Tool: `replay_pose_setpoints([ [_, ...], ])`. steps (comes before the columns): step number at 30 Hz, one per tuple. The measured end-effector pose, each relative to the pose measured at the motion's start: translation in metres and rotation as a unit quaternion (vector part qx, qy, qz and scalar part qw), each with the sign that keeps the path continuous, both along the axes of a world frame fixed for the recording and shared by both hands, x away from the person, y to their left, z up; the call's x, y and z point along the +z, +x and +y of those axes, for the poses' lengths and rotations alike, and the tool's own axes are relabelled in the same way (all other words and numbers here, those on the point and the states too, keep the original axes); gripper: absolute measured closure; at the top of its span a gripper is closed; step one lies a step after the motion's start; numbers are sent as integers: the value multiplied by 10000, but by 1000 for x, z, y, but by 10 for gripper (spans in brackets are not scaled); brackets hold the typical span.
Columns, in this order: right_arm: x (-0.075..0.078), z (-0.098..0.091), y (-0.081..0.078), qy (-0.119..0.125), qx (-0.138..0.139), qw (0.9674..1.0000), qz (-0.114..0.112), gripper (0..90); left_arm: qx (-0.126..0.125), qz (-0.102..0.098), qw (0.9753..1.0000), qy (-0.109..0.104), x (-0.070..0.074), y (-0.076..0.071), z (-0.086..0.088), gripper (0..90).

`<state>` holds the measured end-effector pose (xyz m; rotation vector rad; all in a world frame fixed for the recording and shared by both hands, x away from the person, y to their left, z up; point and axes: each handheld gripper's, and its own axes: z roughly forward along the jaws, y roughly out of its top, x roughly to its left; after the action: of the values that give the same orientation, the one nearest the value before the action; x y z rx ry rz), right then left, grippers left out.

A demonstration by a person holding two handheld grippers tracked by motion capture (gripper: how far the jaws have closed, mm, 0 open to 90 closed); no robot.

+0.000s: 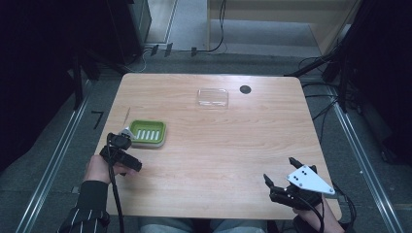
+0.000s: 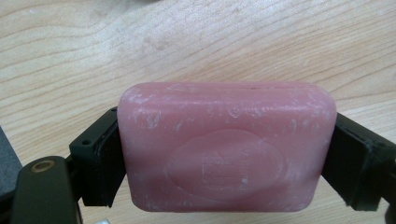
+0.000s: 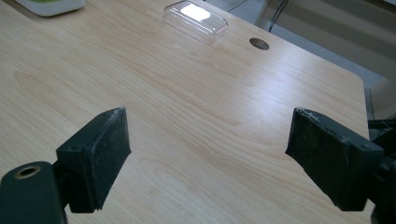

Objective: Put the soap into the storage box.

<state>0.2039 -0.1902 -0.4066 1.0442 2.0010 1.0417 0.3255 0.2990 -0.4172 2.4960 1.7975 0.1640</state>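
Observation:
A pink bar of soap (image 2: 226,147) with an oval stamp on its face is clamped between the black pads of my left gripper (image 2: 227,161), just above the wooden table. In the high view that left gripper (image 1: 122,153) hovers at the table's left front, just in front of a green soap dish (image 1: 148,133) with a white ribbed insert. A clear plastic lid (image 1: 212,97) lies at the far middle of the table. My right gripper (image 1: 279,170) is at the front right, open, and in its own view the right gripper (image 3: 208,158) has only bare wood between its jaws.
The light wooden table (image 1: 218,145) has a dark round cable hole (image 1: 245,89) near its far edge, right of the lid. Metal rails and cables run along the floor at both sides. The clear lid (image 3: 196,21) and a corner of the soap dish (image 3: 51,5) lie far ahead of the right gripper.

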Motion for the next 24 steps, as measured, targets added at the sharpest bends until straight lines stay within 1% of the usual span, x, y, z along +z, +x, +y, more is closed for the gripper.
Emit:
replay_pose_setpoints([
  [4, 0, 0, 0, 9, -9, 10000, -4, 136, 3, -39, 10000, 17, 2, 2, 0, 139],
  [6, 0, 0, 0, 4, -6, 10000, -3, 136, -47, -17, 10000, 16, 4, 3, 0, 139],
  [10, 0, 0, 0, 7, -7, 10000, 0, 136, -61, -62, 10000, 11, 6, 4, -1, 139],
  [12, 0, 0, 0, 4, -6, 10000, -4, 136, -101, -54, 9999, 56, 7, 6, -1, 139],
  [13, 0, 0, 0, 8, -9, 10000, -6, 136, -67, -86, 9999, 47, 7, 6, -2, 139],
  [14, 0, 0, 0, 5, -11, 10000, -3, 136, -95, -43, 9999, 42, 8, 8, -1, 139],
  [17, 0, -1, 0, 11, -15, 10000, 6, 136, -92, -104, 9999, 37, 10, 10, -3, 139],
  [24, 0, 0, 0, 3, -20, 10000, 10, 136, -143, -129, 9998, 5, 14, 16, -5, 139],
])
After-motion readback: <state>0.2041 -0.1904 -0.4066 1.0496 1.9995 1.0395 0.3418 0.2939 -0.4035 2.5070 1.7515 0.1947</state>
